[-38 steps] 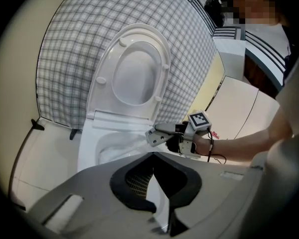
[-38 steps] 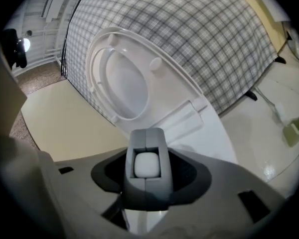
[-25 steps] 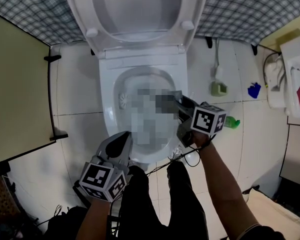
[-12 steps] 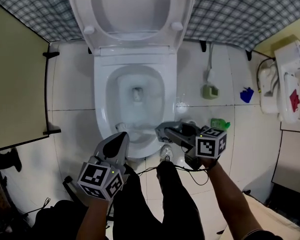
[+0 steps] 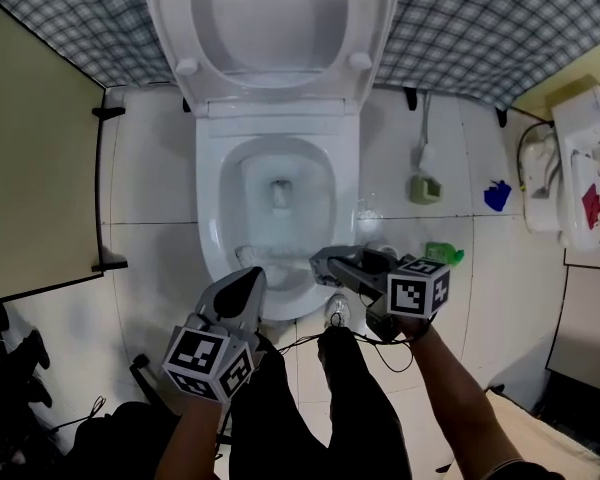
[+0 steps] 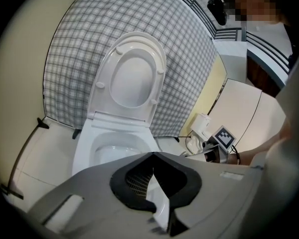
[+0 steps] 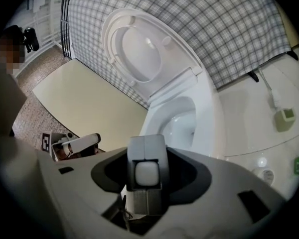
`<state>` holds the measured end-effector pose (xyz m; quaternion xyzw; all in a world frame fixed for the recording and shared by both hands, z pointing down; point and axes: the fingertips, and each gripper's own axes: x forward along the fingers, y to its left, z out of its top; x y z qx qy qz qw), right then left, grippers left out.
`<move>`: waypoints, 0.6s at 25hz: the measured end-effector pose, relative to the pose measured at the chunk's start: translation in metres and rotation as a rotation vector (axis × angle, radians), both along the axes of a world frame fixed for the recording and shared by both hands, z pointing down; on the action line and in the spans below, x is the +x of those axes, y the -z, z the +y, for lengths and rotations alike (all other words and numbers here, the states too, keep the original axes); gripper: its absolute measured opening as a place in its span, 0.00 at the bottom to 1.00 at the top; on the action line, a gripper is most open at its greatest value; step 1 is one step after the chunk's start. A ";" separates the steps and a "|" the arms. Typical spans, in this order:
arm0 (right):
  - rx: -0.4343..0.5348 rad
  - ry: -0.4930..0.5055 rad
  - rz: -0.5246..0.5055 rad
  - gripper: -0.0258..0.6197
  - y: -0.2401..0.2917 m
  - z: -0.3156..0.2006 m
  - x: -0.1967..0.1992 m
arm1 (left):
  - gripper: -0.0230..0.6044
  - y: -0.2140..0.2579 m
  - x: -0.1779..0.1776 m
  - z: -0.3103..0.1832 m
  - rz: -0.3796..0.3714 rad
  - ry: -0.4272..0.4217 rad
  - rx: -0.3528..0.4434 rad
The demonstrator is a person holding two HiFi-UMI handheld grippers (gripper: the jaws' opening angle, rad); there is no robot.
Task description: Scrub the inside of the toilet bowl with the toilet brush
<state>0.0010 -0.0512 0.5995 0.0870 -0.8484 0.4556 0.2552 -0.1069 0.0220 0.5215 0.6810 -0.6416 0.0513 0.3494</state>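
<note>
- Toilet brush: its pale head sits inside the toilet bowl, low at the front wall on the person's left. Whether the bristles press on the porcelain cannot be told.
- From the head, the brush runs across the bowl's front rim to the right gripper.
- In the right gripper view, the brush's thick grey handle fills the space between the jaws. It is seen end-on, with a white rounded cap facing the camera.
- The right gripper's jaws stand fairly wide and are clamped on that handle from both sides. The handle lies along the line of the jaws and points the same way they do.
- The right gripper hangs over the bowl's front right edge and points across toward the left gripper.
- The left gripper hovers just in front of the bowl's front left rim, close to the brush head but apart from it.
- In the left gripper view, the dark ribbed fingers meet at their tips with nothing between them. Only a thin wedge of white shows lower down.
- The seat and lid stand raised against a checked wall.
- A little water lies at the bottom of the bowl.
- The person's dark-trousered legs and one pale shoe are on the white floor tiles just below the bowl. A black cable loops beside them.
- A green item and a blue one lie on the floor to the right, well apart from the brush.
</note>
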 end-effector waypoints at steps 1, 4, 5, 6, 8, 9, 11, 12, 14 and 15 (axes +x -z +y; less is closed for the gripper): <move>0.003 -0.024 -0.004 0.38 -0.001 -0.004 -0.008 | 0.02 -0.001 -0.003 0.001 -0.001 -0.001 -0.001; 0.019 -0.122 -0.017 0.38 -0.001 -0.018 -0.032 | 0.02 -0.005 -0.009 0.006 0.010 -0.009 -0.008; 0.033 -0.155 -0.022 0.38 0.000 -0.023 -0.041 | 0.02 -0.006 -0.010 0.008 0.015 -0.013 -0.010; 0.055 -0.183 -0.025 0.38 0.003 -0.029 -0.050 | 0.02 -0.007 -0.012 0.009 0.019 -0.016 -0.011; 0.118 -0.215 -0.023 0.38 0.011 -0.042 -0.069 | 0.02 -0.006 -0.017 0.008 0.023 -0.025 -0.008; 0.152 -0.225 -0.020 0.38 0.015 -0.049 -0.078 | 0.02 -0.005 -0.021 0.008 0.024 -0.029 -0.005; 0.214 -0.250 -0.014 0.38 0.025 -0.061 -0.093 | 0.02 -0.005 -0.029 0.007 0.026 -0.039 -0.002; 0.241 -0.263 -0.011 0.38 0.029 -0.066 -0.098 | 0.02 -0.005 -0.033 0.007 0.027 -0.043 -0.002; 0.289 -0.276 -0.003 0.38 0.035 -0.072 -0.110 | 0.02 -0.006 -0.042 0.007 0.027 -0.046 -0.003; 0.314 -0.273 0.004 0.38 0.037 -0.074 -0.116 | 0.02 -0.006 -0.046 0.006 0.028 -0.046 -0.001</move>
